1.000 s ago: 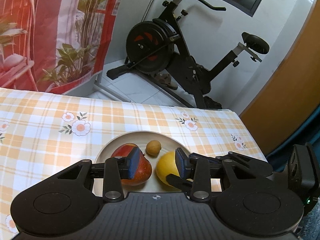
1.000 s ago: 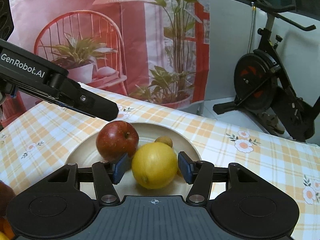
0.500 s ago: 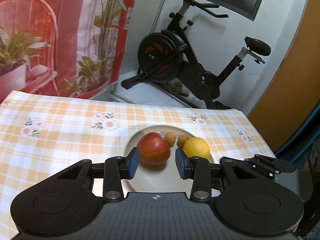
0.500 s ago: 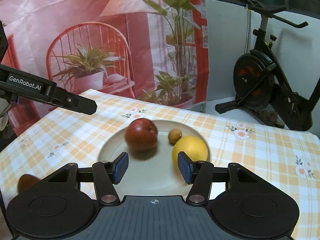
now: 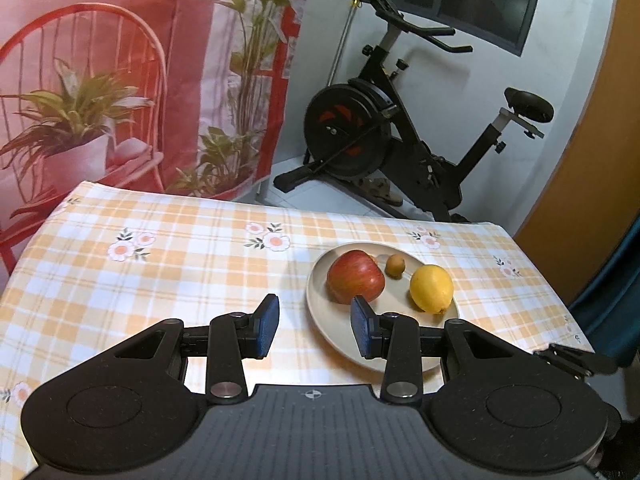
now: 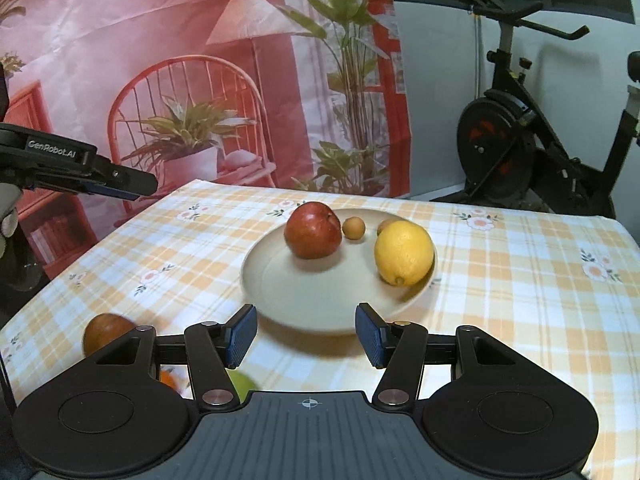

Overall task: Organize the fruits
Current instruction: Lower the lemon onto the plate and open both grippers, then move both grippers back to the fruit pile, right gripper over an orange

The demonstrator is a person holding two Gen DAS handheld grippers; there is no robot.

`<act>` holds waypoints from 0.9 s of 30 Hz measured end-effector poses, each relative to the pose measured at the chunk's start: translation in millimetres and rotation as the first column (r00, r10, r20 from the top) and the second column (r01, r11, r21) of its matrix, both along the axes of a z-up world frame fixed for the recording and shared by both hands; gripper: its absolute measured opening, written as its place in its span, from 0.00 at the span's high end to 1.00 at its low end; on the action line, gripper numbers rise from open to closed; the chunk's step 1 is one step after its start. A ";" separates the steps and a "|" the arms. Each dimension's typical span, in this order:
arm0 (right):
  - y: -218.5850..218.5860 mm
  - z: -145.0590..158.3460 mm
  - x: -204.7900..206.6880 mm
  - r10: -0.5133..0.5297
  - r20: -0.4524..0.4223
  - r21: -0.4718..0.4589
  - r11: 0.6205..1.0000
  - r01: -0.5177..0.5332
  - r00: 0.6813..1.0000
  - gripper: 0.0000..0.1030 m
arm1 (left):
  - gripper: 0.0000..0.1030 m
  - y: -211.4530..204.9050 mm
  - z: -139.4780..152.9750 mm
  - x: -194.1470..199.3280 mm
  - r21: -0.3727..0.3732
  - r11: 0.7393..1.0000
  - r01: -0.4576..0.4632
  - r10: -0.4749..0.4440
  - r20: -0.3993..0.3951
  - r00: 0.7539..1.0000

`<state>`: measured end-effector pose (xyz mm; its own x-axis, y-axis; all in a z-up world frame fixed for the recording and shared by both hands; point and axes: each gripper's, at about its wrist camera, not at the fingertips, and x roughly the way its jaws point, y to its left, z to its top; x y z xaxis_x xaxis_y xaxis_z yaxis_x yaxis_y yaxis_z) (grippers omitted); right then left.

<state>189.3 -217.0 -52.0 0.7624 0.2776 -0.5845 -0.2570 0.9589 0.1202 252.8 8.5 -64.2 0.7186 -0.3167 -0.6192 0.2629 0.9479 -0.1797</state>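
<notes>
Two hand-held grippers hang short of the plate (image 6: 256,276), both empty: the right hand-held gripper (image 6: 306,336) has its jaws apart with nothing between them, and the left hand-held gripper (image 5: 314,330) likewise stands open over the plate's near rim. Nearer than the plate, on the checked bench (image 6: 520,300), three fruits wait (a brown one (image 6: 105,330), an orange one (image 6: 170,380), a green one (image 6: 242,384), all half hidden). On the plate sit a red apple (image 6: 313,230), a lemon (image 6: 403,253) and two small brown fruits (image 6: 353,227). So roughly half looks sorted.
</notes>
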 end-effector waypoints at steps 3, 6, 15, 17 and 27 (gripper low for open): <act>4.8 1.2 -12.6 0.006 0.003 -0.017 1.000 -0.006 1.000 0.50 | 0.60 2.6 0.8 -10.1 -0.004 1.000 -0.003 0.003 0.009 1.000; 9.8 3.0 -23.1 0.009 0.006 -0.024 1.000 -0.009 1.000 0.50 | 0.60 4.0 -1.6 -21.4 -0.014 1.000 -0.002 0.002 0.010 1.000; 25.4 -5.3 -42.3 0.019 -0.022 -0.042 0.999 -0.020 1.000 0.50 | 0.60 6.9 -14.6 -54.7 -0.010 1.000 0.008 -0.008 0.010 1.000; 27.8 -6.6 -45.0 0.020 -0.025 -0.034 0.999 -0.021 0.999 0.50 | 0.60 8.9 -16.5 -62.2 -0.009 1.000 0.000 0.000 0.015 1.000; 31.2 -11.0 -53.1 0.014 -0.033 -0.035 0.999 -0.016 0.999 0.51 | 0.60 20.3 -32.9 -92.0 -0.034 0.998 -0.054 0.054 -0.006 0.999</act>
